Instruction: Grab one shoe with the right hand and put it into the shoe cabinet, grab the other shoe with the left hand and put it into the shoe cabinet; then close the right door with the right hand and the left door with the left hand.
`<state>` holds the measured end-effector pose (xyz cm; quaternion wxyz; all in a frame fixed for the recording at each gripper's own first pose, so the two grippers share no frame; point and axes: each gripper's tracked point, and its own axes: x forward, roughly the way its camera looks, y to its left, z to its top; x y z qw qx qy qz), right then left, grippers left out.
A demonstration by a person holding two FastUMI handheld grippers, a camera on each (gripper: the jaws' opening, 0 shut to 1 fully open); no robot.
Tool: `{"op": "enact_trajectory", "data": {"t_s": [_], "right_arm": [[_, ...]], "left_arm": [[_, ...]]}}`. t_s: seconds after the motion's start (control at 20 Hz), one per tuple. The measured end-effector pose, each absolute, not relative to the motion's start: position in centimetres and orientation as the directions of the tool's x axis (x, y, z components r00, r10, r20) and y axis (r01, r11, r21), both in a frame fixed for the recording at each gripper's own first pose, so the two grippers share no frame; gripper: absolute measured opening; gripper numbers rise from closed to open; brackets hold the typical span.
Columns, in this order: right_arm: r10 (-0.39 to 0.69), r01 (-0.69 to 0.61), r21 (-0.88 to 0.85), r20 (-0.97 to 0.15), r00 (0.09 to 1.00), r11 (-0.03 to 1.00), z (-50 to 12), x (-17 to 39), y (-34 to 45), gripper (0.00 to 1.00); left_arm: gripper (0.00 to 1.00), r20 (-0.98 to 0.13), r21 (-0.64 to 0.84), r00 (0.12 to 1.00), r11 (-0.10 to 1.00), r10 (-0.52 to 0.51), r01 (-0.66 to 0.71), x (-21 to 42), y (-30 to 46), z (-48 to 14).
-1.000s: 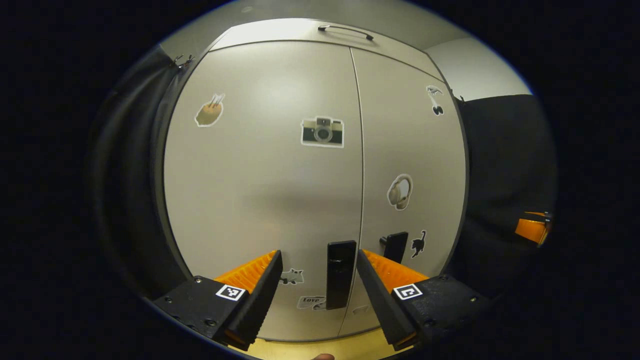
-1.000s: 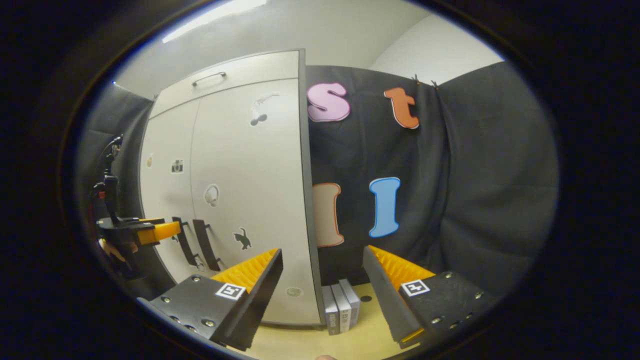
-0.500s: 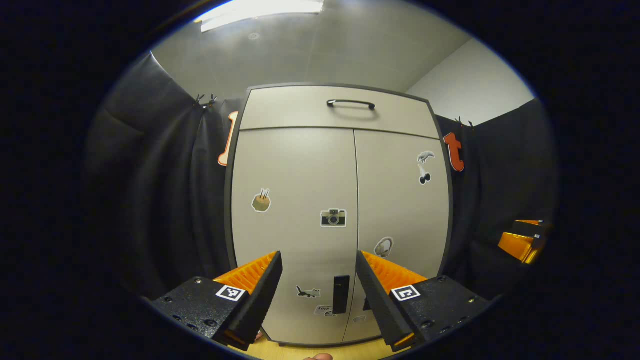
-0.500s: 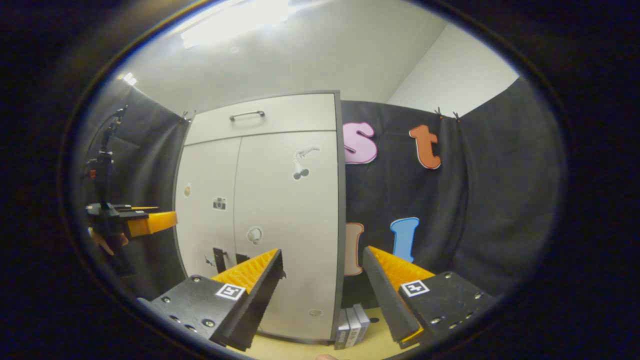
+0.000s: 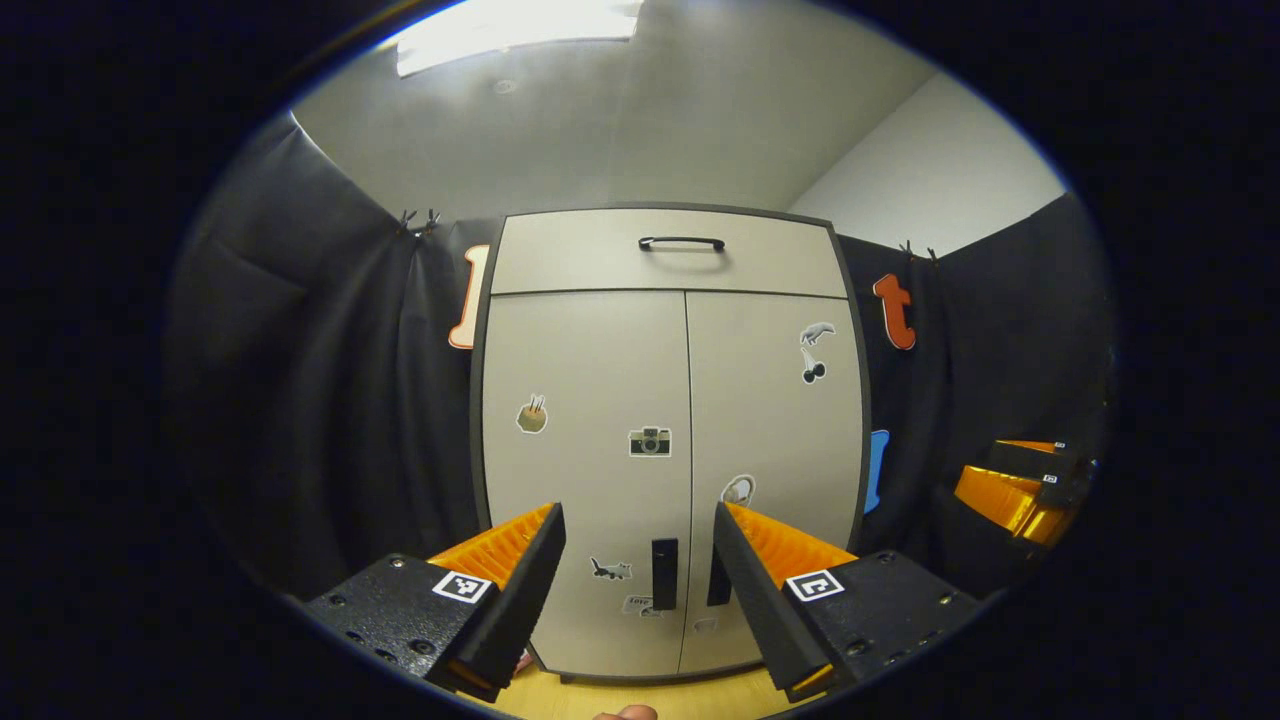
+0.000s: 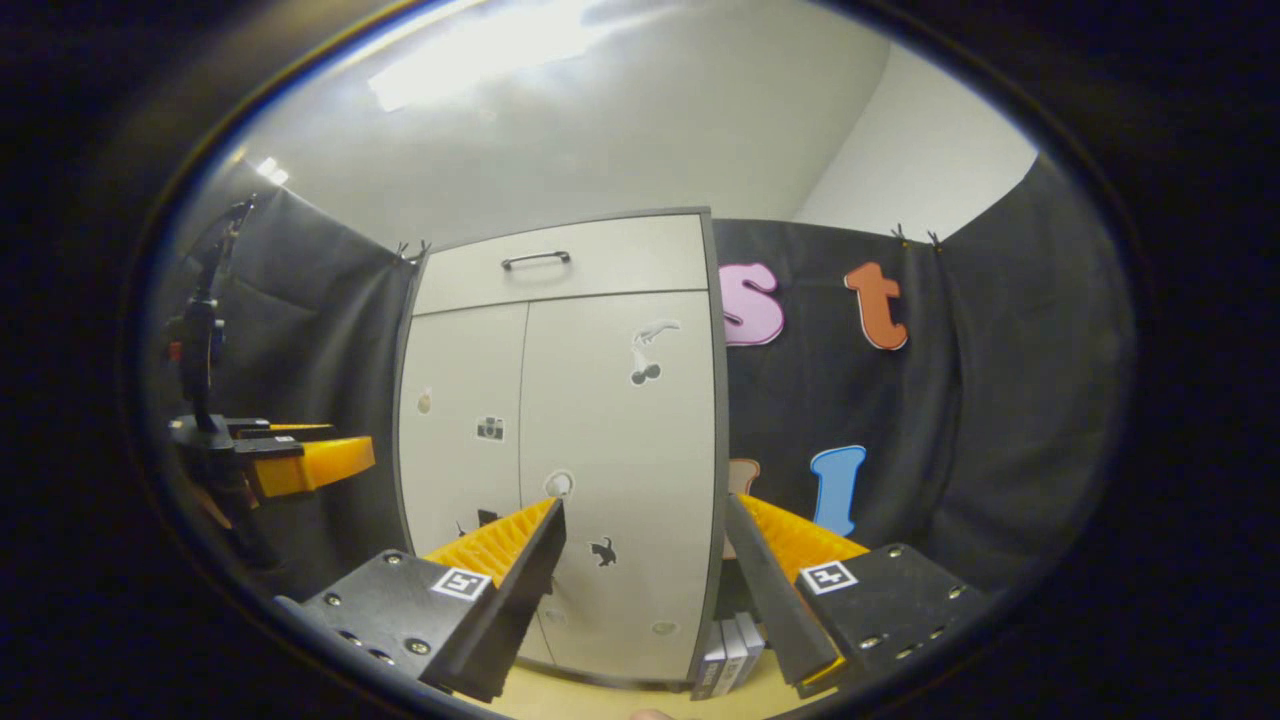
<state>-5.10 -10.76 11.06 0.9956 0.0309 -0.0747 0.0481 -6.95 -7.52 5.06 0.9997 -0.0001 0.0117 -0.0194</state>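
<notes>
We see shoe cabinet [image 5: 672, 440] doors closed, shoes hidden; sticker text unreadable. Left gripper [image 5: 638, 580] and right gripper [image 6: 645, 575] gape empty.

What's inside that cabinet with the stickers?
Cannot be seen: both cabinet doors are shut, hiding everything inside. Only stickers and two dark door handles show on its front, with a drawer handle above.

The floor [image 5: 600, 695] is a pale yellowish wood-toned surface, seen as a narrow strip at the bottom of both views; the shoe cabinet [image 5: 600, 250] stands upright on it, its 2 doors shut and flush; in the right gripper view, 3 flat grey upright pieces [image 6: 727, 655] stand side by side on the floor, just beside the cabinet's right side.
</notes>
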Motion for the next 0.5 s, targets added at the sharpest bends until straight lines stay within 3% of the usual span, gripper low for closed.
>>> {"op": "enact_trajectory", "data": {"t_s": [0.5], "right_arm": [[0.038,-0.044,0.033,0.156,0.987,0.998,10.8,-7.5,-14.9,0.96]], "left_arm": [[0.92,-0.034,-0.019,0.996,0.997,-0.082,0.081,-7.5,-11.3,4.8]]}}
